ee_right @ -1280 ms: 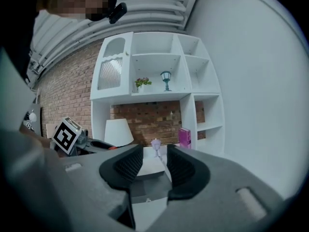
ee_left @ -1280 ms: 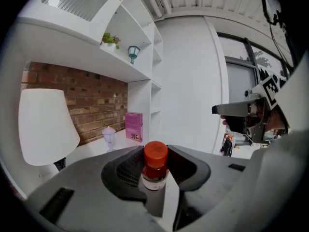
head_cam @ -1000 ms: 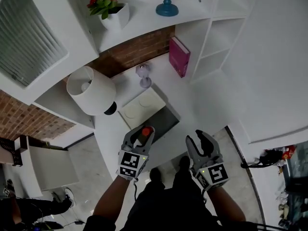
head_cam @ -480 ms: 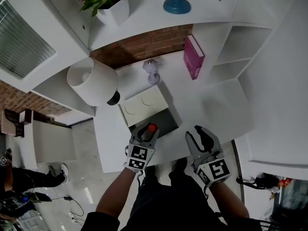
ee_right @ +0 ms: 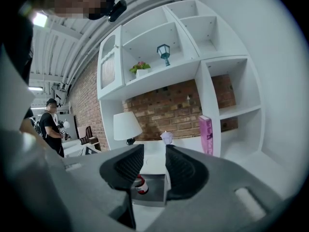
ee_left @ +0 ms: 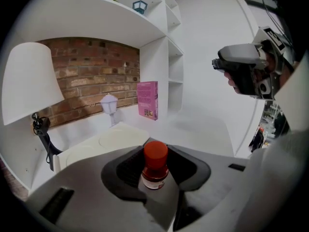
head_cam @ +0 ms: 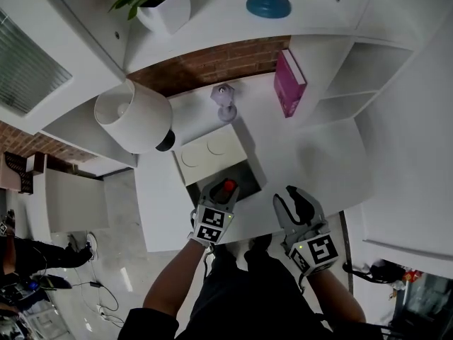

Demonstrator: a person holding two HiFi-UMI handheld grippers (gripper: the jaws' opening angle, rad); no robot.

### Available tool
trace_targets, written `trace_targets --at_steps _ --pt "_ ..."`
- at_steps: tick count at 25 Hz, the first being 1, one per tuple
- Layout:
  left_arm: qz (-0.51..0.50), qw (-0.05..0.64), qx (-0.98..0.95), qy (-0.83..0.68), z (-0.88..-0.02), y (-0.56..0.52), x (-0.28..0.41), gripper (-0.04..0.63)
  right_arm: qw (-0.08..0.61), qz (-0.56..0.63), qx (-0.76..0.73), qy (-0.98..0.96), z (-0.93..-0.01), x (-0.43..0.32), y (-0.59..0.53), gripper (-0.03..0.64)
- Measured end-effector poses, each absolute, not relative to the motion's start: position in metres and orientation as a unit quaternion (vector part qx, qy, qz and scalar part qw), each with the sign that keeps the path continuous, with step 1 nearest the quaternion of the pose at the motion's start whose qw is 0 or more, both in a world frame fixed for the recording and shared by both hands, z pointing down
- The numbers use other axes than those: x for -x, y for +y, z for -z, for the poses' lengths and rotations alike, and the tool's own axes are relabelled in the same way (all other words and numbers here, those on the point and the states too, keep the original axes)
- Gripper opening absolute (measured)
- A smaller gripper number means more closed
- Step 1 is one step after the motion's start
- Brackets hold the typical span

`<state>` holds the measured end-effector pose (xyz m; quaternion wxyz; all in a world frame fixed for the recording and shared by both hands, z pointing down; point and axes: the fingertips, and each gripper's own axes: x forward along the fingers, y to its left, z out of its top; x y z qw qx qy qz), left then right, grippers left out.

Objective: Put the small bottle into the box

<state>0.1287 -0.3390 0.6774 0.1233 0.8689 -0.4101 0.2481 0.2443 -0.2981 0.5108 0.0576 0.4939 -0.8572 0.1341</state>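
white desk [head_cam: 315, 154] | left gripper [head_cam: 224, 190] jaws clamp small bottle [ee_left: 155, 164] | right gripper [ee_right: 152, 166] jaws apart, just narrowing, empty

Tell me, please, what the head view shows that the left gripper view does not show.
Only the head view: the box's dark open inside, at the tip of the left gripper, and that gripper's marker cube. Only the left gripper view: the bottle's glass body and label, clamped between the jaws. Both: the bottle's red cap, the lamp, the pink book and the box's white lid.
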Motion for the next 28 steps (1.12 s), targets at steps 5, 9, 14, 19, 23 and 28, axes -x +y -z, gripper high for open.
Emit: trace_targets --at_steps 5,9,14,19,23,28 --pt "-0.257 0.126 -0.875 -0.389 -0.692 -0.343 -0.136 0.143 0.065 -0.142 -0.505 -0.849 -0.518 -0.243 -0.299 0.135" --pt "-0.261 0.145 -0.877 -0.376 -0.697 -0.343 -0.139 0.144 0.069 -0.149 -0.512 -0.843 -0.526 -0.239 -0.297 0.133" --pt "-0.272 0.129 -0.879 -0.371 -0.705 -0.345 -0.140 0.146 0.069 -0.154 -0.522 -0.836 -0.527 -0.238 -0.299 0.133" --pt "-0.268 0.121 -0.886 -0.359 -0.695 -0.342 -0.138 0.188 0.065 -0.149 -0.524 -0.836 -0.523 -0.231 -0.302 0.133" --pt "-0.250 0.101 -0.891 -0.366 -0.673 -0.342 -0.131 0.192 0.060 -0.140 -0.520 -0.841 -0.516 -0.221 -0.304 0.133" --pt "-0.185 0.089 -0.896 -0.394 -0.614 -0.342 -0.112 0.192 0.056 -0.127 -0.512 -0.847 -0.503 -0.204 -0.304 0.133"
